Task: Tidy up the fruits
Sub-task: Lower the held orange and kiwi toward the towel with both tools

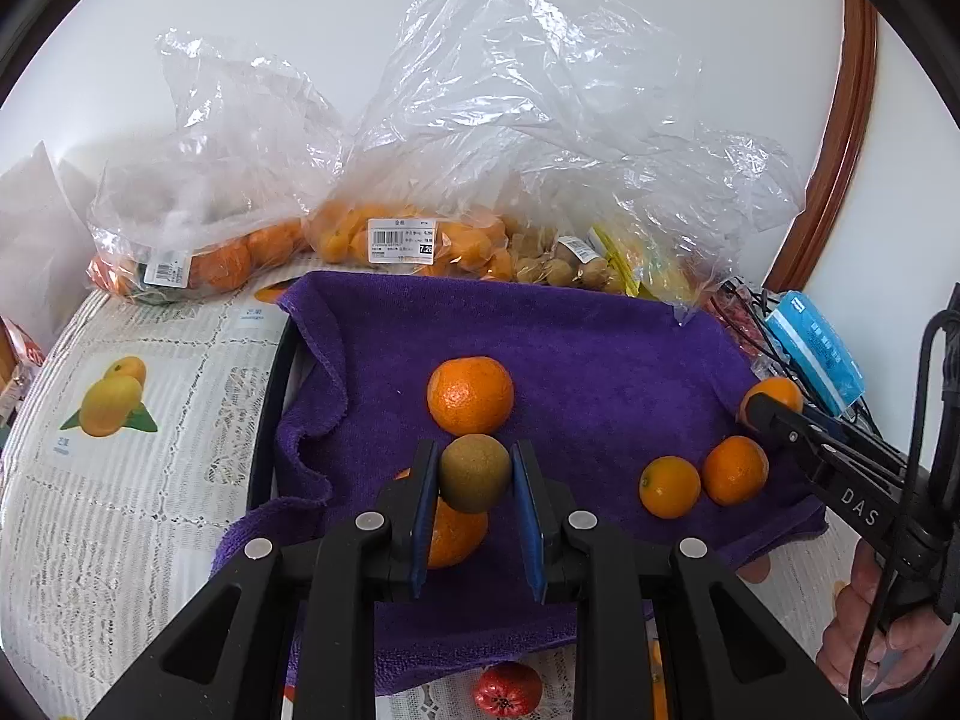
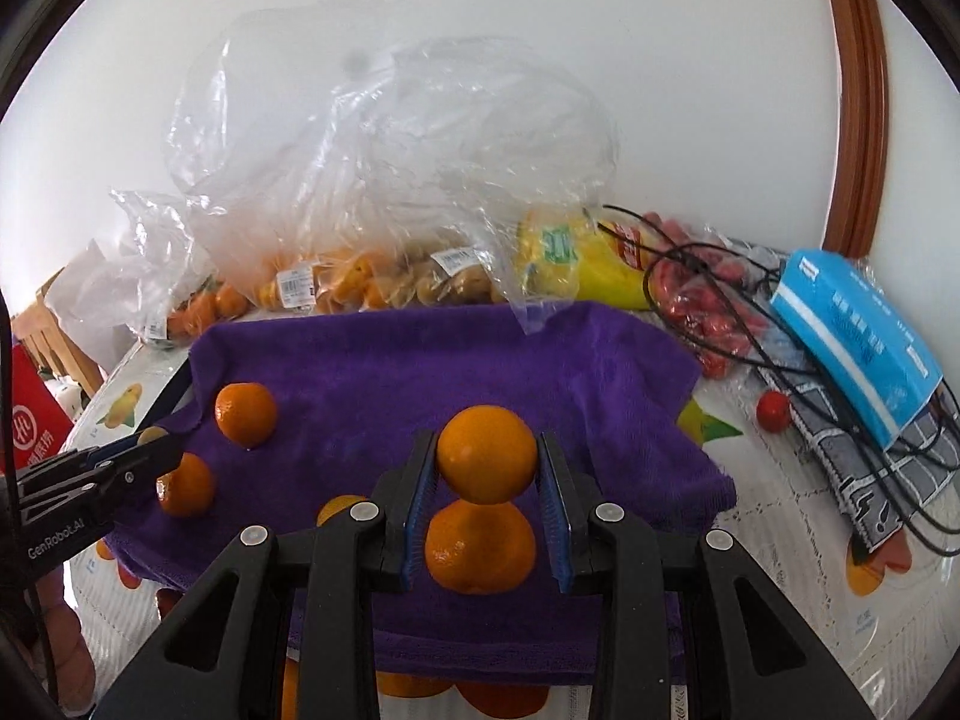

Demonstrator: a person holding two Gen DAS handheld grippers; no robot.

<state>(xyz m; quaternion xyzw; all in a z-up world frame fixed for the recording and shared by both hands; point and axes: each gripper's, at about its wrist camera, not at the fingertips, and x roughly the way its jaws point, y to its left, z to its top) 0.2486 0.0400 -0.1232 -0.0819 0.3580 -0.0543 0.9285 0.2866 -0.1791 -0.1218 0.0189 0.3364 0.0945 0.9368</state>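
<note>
— What is held by the left gripper (image 1: 474,474)?
— A brown-green kiwi (image 1: 474,473) is pinched between its blue pads, above the purple towel (image 1: 600,348), just in front of an orange (image 1: 470,395).
— And by the right gripper (image 2: 487,463)?
— An orange fruit (image 2: 486,455) is clamped between its fingers, over another orange (image 2: 480,549) lying on the towel. Bagged fruit (image 1: 384,240) is seen behind.

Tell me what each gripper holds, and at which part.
Left gripper: the brown round fruit, clamped at its two sides. Right gripper: an orange, also at its sides.
</note>
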